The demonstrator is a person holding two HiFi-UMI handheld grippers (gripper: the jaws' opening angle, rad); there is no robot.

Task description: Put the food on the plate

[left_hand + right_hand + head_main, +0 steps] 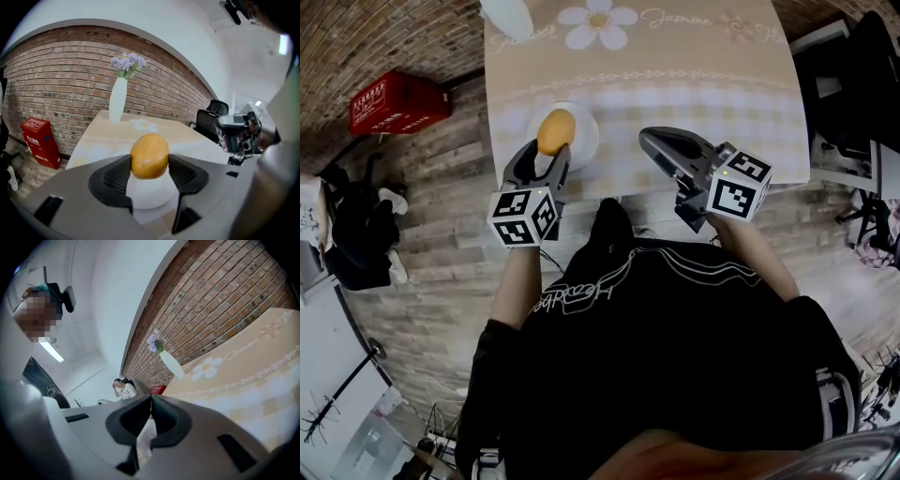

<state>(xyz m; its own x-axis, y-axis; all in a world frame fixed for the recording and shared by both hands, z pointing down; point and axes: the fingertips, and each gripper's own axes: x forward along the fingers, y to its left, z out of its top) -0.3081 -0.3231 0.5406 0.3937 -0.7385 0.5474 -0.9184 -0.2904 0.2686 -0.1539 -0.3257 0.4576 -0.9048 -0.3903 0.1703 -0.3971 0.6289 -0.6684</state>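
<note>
Gripping hand: left gripper (149, 171), pads pressed on both flanks of the food (149, 156).
Idle hand: right gripper (150, 401), jaws together, empty, off to the right of the plate (586, 136).
Food: over the plate's middle; contact unclear.
Likely move: straight down, then release.

The left hand-held gripper (549, 156) grips an orange-yellow food (555, 131) above a white plate (590, 131) by the bench's (694, 84) near edge. The right hand-held gripper (651, 142) hangs over that edge, holding nothing. A white vase (508, 14) stands at the far edge
</note>
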